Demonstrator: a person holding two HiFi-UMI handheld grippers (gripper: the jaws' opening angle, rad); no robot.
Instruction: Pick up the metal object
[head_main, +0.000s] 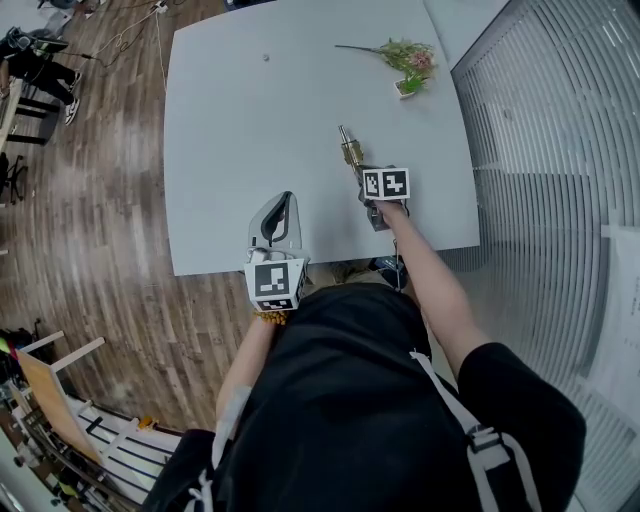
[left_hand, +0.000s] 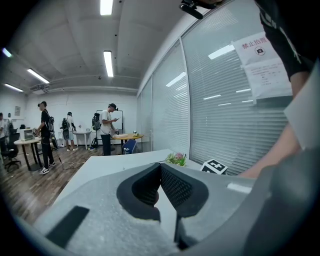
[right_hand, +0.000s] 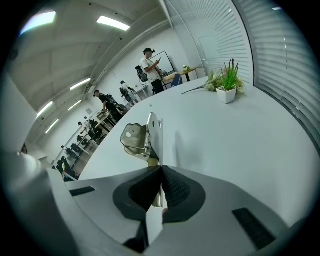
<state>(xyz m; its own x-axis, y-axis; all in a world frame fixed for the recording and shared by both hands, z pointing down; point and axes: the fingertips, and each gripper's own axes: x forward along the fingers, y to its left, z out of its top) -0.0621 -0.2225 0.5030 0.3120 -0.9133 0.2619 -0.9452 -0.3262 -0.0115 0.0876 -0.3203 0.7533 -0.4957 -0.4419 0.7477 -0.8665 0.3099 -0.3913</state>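
The metal object (head_main: 350, 150) is a brass-and-silver hinge-like piece with a spring. It sticks out from my right gripper (head_main: 362, 170) over the right part of the white table (head_main: 250, 120). In the right gripper view, that gripper (right_hand: 160, 171) is shut on the lower edge of the metal object (right_hand: 142, 136), whose plate stands upright and throws a shadow on the tabletop. My left gripper (head_main: 283, 203) hovers at the table's near edge, left of the right one. In its own view the left gripper (left_hand: 160, 166) is shut with nothing between the pads.
A small white pot with a green plant (head_main: 410, 85) stands at the table's far right, beside a flower sprig (head_main: 400, 50). A tiny object (head_main: 266, 57) lies at the far middle. A wall of blinds (head_main: 560, 150) runs along the right. People stand far back in the room (right_hand: 150, 65).
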